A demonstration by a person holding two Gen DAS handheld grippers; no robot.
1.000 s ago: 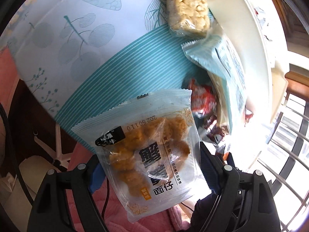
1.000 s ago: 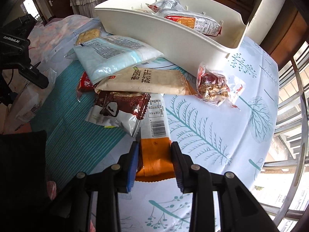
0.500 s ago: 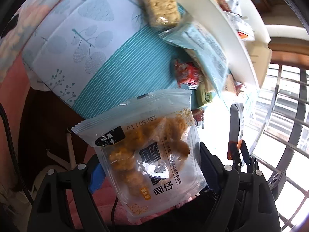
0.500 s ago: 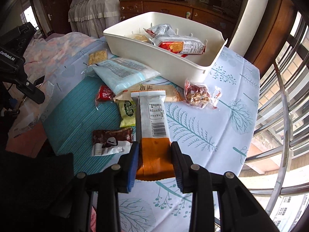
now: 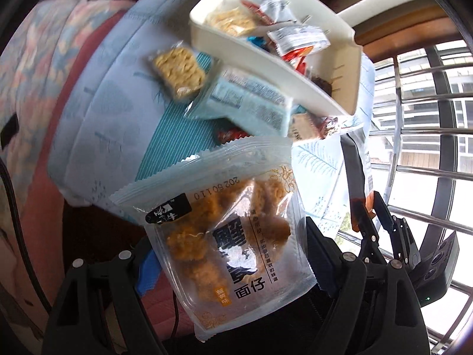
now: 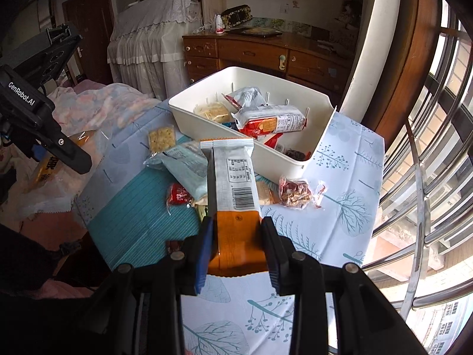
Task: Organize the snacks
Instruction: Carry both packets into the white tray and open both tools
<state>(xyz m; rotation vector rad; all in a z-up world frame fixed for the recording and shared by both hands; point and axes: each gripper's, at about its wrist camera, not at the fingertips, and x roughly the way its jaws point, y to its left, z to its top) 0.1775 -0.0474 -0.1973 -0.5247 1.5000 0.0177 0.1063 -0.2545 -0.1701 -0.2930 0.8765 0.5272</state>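
A clear bag of golden fried snack pieces [image 5: 227, 245], printed with black characters, hangs upright and slightly tilted above the table's edge, pinched at its sides. A long bar packet [image 6: 233, 189], orange at the near end and white with a barcode further out, points toward the white bin [image 6: 322, 142]. The bin stands on the table and holds a red-and-white biscuit pack [image 6: 270, 121], a pale noodle cake [image 6: 212, 111] and other packets. Just beside the bin lie a cracker pack [image 6: 161, 138], a light blue pouch [image 6: 186, 168], a small red packet [image 6: 178, 194] and a clear bag of brown nuts [image 6: 295, 193].
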